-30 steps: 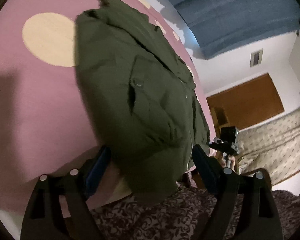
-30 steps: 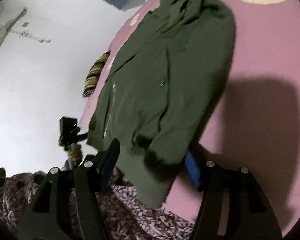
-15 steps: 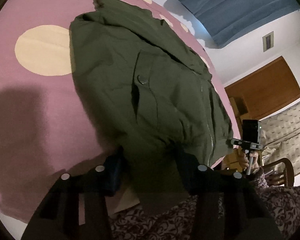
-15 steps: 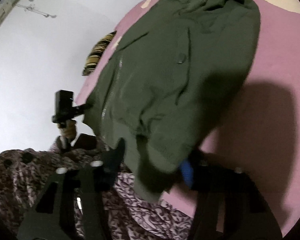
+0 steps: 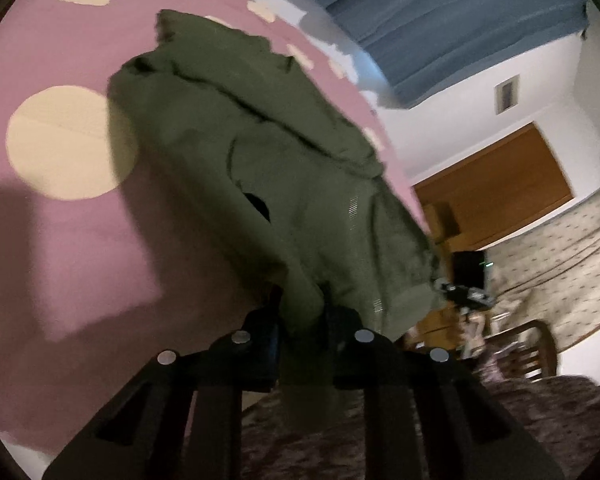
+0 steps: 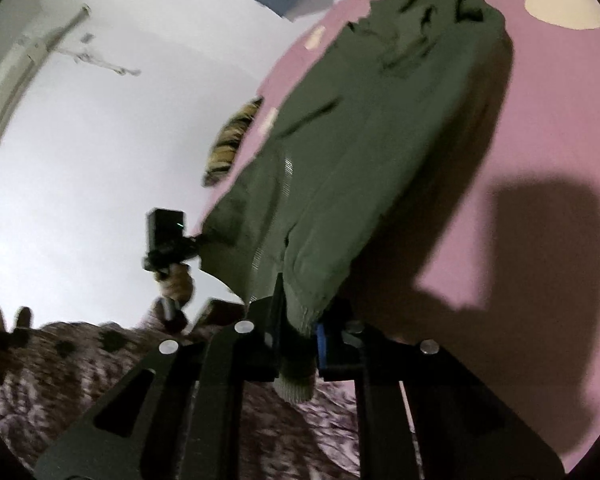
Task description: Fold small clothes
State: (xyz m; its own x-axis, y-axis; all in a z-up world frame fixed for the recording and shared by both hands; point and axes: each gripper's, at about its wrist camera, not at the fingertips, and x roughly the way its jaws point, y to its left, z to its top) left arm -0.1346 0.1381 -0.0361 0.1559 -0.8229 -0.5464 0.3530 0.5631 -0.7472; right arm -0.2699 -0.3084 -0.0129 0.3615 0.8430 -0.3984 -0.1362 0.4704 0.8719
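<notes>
Item under inspection: one small olive-green jacket (image 5: pixel 268 168), lying on a pink sheet (image 5: pixel 80 240) patterned with cream spots. The garment is spread front-up, zip visible down its middle, collar end at the far side and ribbed hem at the near edge of the sheet.

Left gripper (image 5: pixel 300 320): its fingers (image 5: pixel 266 334) have just been closing and now stand nearly together, with a bunch of the jacket's lower hem pinched between them. Fabric hangs out below the grip.

Right gripper (image 6: pixel 298 320): its fingers (image 6: pixel 270 320) have likewise just been closing and now clamp the ribbed hem at the jacket's other lower corner; a blue pad shows against the cloth on one side, and the ribbed band droops beneath.

In the right wrist view, the left gripper appears at the far hem corner, with the person's hand (image 6: pixel 176 280) beneath it. In the left wrist view the right gripper shows at the opposite corner, blurred.

A dark floral-patterned fabric (image 6: pixel 80 368) lies along the near edge, below both grippers. A striped yellow-and-dark cloth (image 6: pixel 230 142) sits at the sheet's far edge.
</notes>
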